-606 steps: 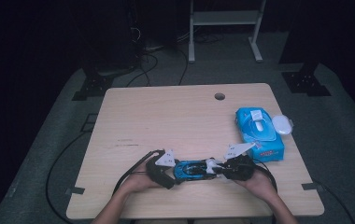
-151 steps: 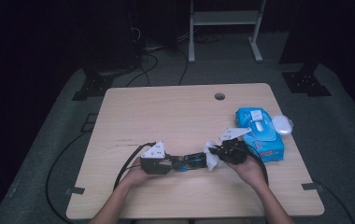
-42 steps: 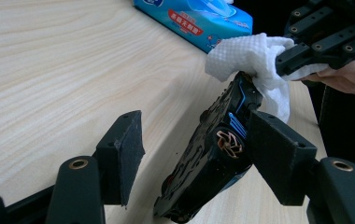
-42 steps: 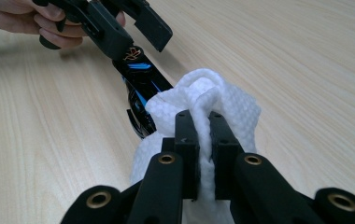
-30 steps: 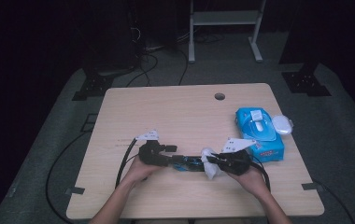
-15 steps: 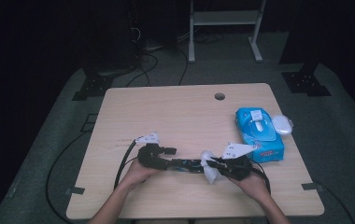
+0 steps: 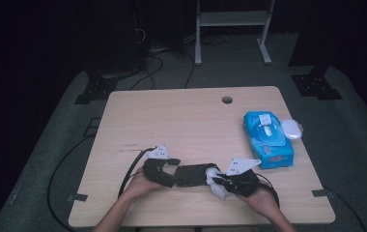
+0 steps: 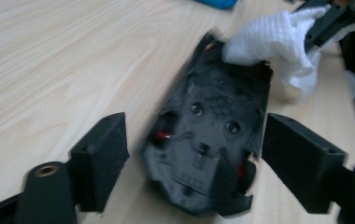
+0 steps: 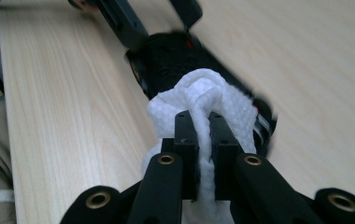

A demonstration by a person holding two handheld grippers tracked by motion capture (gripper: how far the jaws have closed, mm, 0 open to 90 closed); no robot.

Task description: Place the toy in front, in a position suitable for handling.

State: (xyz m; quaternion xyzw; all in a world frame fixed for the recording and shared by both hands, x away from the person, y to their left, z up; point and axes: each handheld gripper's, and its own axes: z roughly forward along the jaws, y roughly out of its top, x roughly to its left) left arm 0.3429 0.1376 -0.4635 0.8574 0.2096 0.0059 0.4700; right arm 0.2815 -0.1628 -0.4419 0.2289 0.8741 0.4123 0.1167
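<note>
L jaws wider round toy car

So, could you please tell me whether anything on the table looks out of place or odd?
One thing: the toy car lies upside down between the open jaws of the left hand-held gripper, black underside up, while the right hand-held gripper presses a white wipe on it. The wipes pack sits flat, nothing spilled.

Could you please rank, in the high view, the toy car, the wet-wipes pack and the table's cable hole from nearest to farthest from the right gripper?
1. Toy car: upside down, just left of the right gripper.
2. Wet-wipes pack: up and right, near the table edge.
3. Cable hole: far side of the table.
</note>
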